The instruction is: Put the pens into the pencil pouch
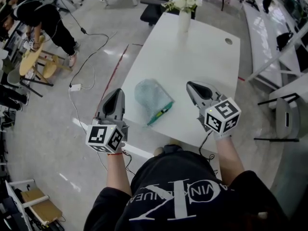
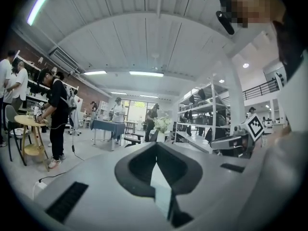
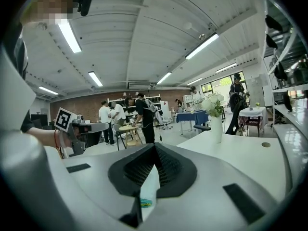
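Observation:
A translucent blue-grey pencil pouch [image 1: 150, 96] lies on the white table [image 1: 202, 57] between my two grippers. A green pen [image 1: 161, 113] sticks out of the pouch's near end. My left gripper [image 1: 118, 91] hangs over the table's left edge, shut and empty, pointing level across the room [image 2: 156, 147]. My right gripper [image 1: 191, 84] is held above the table to the right of the pouch, also shut with nothing in it [image 3: 154, 149]. A sliver of green [image 3: 145, 202] shows below its jaws. Each gripper view shows the other gripper at its side.
A white vase of flowers [image 1: 184, 14] stands at the table's far end, near a round cable hole [image 1: 228, 41]. People stand by a wooden stool [image 1: 30, 57] at the left. A cable and power strip [image 1: 75, 86] lie on the floor. Shelving runs along the right.

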The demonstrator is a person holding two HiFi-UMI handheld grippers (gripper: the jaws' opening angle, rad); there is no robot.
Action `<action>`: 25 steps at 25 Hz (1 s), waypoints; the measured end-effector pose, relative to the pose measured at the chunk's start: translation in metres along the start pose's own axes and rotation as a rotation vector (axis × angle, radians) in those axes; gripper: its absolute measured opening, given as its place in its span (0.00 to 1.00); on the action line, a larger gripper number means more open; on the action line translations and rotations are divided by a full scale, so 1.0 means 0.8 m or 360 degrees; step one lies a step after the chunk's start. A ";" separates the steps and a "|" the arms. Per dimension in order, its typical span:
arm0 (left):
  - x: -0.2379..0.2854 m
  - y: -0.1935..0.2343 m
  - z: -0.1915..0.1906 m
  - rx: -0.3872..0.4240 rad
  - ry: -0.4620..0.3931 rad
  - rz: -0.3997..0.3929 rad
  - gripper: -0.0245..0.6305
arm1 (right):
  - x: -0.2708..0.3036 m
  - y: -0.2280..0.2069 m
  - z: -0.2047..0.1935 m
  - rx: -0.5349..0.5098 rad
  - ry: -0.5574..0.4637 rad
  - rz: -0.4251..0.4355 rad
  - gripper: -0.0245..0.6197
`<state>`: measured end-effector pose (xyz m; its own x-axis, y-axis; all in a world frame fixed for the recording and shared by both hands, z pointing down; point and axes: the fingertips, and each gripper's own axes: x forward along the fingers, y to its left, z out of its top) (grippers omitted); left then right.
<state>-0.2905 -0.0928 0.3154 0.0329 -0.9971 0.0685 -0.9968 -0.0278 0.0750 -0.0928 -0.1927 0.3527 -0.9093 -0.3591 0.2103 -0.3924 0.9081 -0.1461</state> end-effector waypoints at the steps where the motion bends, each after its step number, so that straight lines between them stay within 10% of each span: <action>1: -0.001 0.002 0.003 0.0004 -0.0009 0.0005 0.04 | 0.001 0.001 0.003 -0.0004 -0.0008 0.0003 0.05; 25: -0.006 0.028 0.022 0.0017 -0.0083 0.0095 0.04 | 0.028 0.004 0.032 -0.0068 -0.0076 0.0085 0.05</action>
<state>-0.3144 -0.0898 0.2990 -0.0301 -0.9993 0.0208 -0.9976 0.0314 0.0615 -0.1177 -0.2030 0.3318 -0.9348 -0.3188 0.1566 -0.3378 0.9342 -0.1146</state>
